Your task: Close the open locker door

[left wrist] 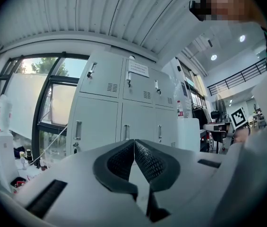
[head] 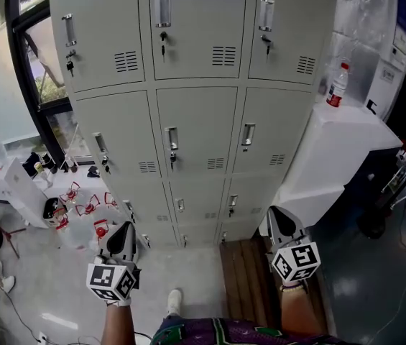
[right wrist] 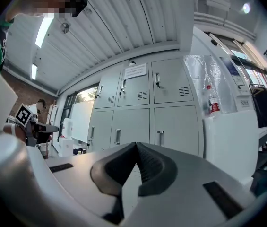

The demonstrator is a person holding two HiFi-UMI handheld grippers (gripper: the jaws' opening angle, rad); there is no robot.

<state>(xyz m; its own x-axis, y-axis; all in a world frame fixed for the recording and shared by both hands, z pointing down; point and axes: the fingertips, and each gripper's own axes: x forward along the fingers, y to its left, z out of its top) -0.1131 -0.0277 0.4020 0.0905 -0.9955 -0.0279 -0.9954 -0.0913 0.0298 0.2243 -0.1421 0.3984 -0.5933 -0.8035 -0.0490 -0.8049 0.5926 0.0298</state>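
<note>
Grey steel lockers (head: 195, 106) fill the upper middle of the head view, three columns wide, and every door I can make out there sits flush with its frame. I cannot pick out the open one. The lowest rows, just above my tools, are squeezed too flat to tell whether one is ajar. Both tools are clenched on nothing: the left gripper (head: 125, 227) has its ribbed pads pressed together in its own view (left wrist: 134, 143), and so does the right gripper (right wrist: 136, 145). In the head view the left one sits at the lower left under the left column, and the right gripper (head: 278, 218) sits at the lower right under the right column. Both are well apart from the doors and about equally far back, so neither hand is clearly nearer. The lockers lie straight ahead of both. The doors are upright with handles along their left edges, so I judge an open one would need a flat push toward the frame.
</note>
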